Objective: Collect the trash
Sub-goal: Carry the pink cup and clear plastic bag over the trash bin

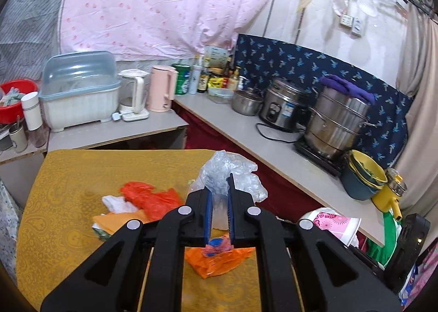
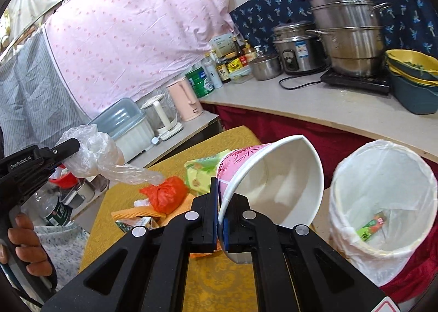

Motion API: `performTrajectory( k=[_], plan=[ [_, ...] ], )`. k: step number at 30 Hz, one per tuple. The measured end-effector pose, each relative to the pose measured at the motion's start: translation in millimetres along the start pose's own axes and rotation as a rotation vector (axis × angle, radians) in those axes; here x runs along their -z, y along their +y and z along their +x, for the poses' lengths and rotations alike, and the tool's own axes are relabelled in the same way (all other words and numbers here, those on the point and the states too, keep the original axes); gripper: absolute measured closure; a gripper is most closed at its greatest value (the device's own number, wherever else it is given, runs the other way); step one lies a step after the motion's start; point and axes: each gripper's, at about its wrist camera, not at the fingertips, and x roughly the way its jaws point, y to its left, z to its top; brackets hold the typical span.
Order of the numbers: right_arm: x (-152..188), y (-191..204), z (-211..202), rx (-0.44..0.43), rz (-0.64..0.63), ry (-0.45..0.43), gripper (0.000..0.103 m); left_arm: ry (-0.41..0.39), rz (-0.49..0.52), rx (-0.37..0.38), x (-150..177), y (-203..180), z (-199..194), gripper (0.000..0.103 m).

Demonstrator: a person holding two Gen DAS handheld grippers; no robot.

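My left gripper (image 1: 219, 189) is shut on a crumpled clear plastic bag (image 1: 230, 172) and holds it above the yellow table (image 1: 68, 202); it also shows in the right wrist view (image 2: 74, 148) with the bag (image 2: 101, 159). My right gripper (image 2: 220, 197) is shut on the rim of a pink and white paper bowl (image 2: 273, 175), tilted on its side, close to the white-lined trash bin (image 2: 383, 197). The bowl also shows in the left wrist view (image 1: 334, 224). Loose trash lies on the table: a red-orange bag (image 1: 153, 197), white tissue (image 1: 117, 204), an orange wrapper (image 1: 216, 254).
A green wrapper (image 2: 372, 227) lies inside the bin. A counter (image 1: 273, 142) to the right carries steel pots (image 1: 336, 126), a rice cooker (image 1: 282, 107) and stacked basins (image 1: 361, 175). A dish box (image 1: 79, 93) and kettles (image 1: 161, 87) stand behind the table.
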Motion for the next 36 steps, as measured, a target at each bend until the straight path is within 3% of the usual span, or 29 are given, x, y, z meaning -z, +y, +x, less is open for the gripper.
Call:
performTrajectory(
  k=[18,36],
  plan=[
    [-8,-118,-55,0.163,0.125,-0.067,0.100,0.113,0.144,0.163,41,-138,45,0.094],
    [8,-211,-50,0.289,0.227,-0.024,0.100,0.273,0.246,0.263,96,-230,125,0.094]
  ],
)
